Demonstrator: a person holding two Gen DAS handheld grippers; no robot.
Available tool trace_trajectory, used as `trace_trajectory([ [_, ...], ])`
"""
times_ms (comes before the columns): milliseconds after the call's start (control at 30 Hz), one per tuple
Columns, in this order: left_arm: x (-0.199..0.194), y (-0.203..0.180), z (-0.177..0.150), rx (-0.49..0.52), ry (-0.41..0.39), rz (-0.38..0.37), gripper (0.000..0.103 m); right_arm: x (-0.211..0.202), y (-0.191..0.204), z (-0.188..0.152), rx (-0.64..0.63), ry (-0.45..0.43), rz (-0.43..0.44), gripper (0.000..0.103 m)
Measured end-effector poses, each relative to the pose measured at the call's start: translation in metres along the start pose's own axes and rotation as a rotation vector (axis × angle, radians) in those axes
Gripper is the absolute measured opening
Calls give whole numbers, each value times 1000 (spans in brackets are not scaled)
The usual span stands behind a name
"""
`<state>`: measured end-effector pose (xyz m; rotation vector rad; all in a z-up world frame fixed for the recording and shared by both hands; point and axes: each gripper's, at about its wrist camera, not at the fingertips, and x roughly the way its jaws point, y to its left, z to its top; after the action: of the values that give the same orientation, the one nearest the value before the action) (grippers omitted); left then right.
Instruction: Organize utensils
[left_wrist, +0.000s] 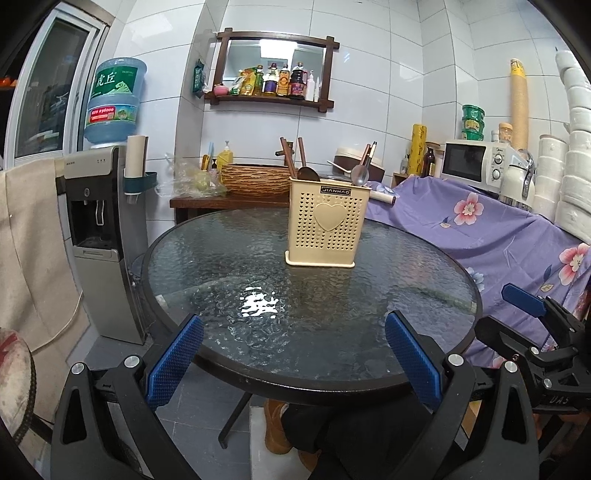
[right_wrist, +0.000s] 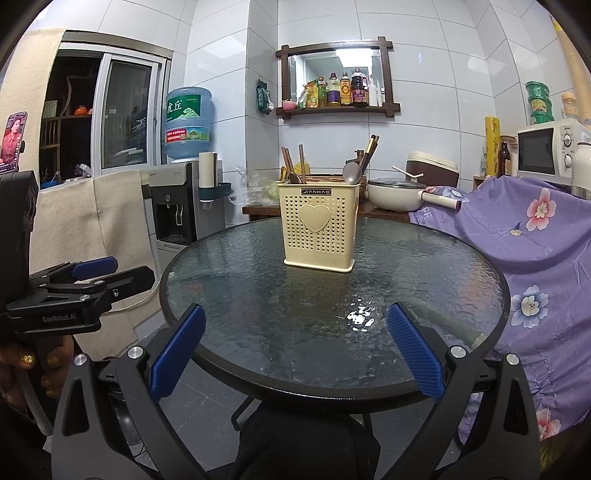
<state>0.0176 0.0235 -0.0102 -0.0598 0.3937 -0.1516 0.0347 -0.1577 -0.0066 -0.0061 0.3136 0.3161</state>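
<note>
A cream plastic utensil holder (left_wrist: 325, 225) stands upright toward the far side of the round, dark-rimmed glass tabletop (left_wrist: 236, 258). Its front is punched with small holes around a raised heart, under a black label. Brown chopsticks (right_wrist: 286, 157) and a dark spoon (left_wrist: 308, 173) rise from its left side, a metal spoon (right_wrist: 351, 172) with more chopsticks from its right. The left claw (left_wrist: 293, 354) and right claw (right_wrist: 295, 347) hang at the near rim, both spread wide and holding nothing.

The table (left_wrist: 221, 258) had a rippled, glossy glass top. The utensil holder (left_wrist: 327, 225) looked like matt perforated plastic. The spoon (left_wrist: 360, 174) was shiny metal.
</note>
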Motion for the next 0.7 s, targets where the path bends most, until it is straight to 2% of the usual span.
trace_trajectory([
  [100,2,-1,1,3,7,10,97,0,0,0,1,1,-1,97],
  [200,0,0,0,-11,-1,-21,97,-1,0,0,1,0,-5,97],
  [367,3,0,1,-9,14,-2,97,-3,-2,0,7,2,-11,97],
  [433,1,-1,-1,-4,2,-23,97,-3,-2,0,9,4,-12,97],
  [700,-2,0,1,-8,-10,24,97,-5,-9,-1,21,3,-25,97],
])
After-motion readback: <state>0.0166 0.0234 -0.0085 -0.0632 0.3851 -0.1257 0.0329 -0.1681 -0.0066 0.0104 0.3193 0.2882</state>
